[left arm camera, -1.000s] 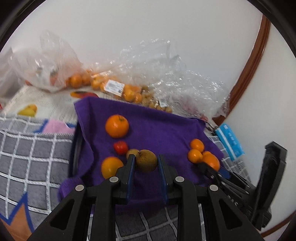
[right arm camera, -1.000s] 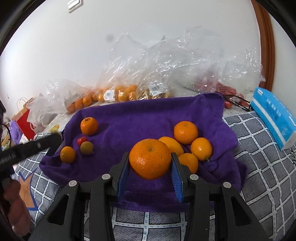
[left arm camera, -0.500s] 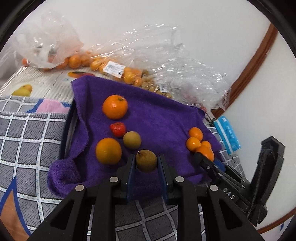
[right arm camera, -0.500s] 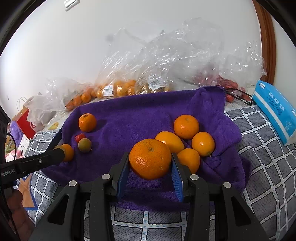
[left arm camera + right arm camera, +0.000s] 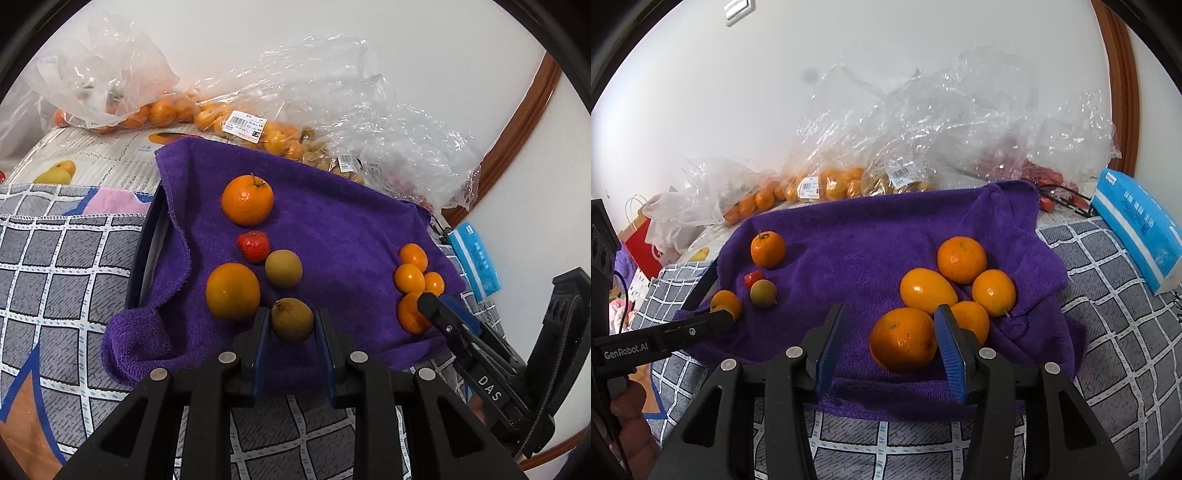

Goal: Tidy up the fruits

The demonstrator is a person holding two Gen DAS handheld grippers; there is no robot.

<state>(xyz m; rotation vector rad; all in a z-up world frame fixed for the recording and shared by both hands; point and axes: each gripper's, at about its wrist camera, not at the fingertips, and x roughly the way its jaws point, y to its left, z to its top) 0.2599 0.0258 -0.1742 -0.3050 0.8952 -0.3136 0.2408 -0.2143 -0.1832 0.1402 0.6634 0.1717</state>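
A purple towel (image 5: 343, 236) (image 5: 857, 251) holds two fruit groups. My left gripper (image 5: 292, 325) is shut on a brown-green round fruit (image 5: 292, 319), just above the towel's near edge beside an orange (image 5: 232, 291), a second brown-green fruit (image 5: 283, 268), a small red fruit (image 5: 253, 246) and a stemmed orange (image 5: 247, 200). My right gripper (image 5: 890, 332) is open; a large orange (image 5: 903, 339) lies on the towel between its fingers, against the right pad, next to several oranges (image 5: 960, 260). The left gripper's arm (image 5: 665, 332) shows in the right wrist view.
Clear plastic bags of oranges and other fruit (image 5: 251, 125) (image 5: 849, 181) lie along the wall behind the towel. A blue tissue pack (image 5: 1137, 229) lies at the right. A grey checked cloth (image 5: 59, 258) covers the surface around the towel.
My right gripper has opened and let the large orange down onto the towel beside the orange pile. My left gripper, still holding its fruit, has moved closer to the left fruit group.
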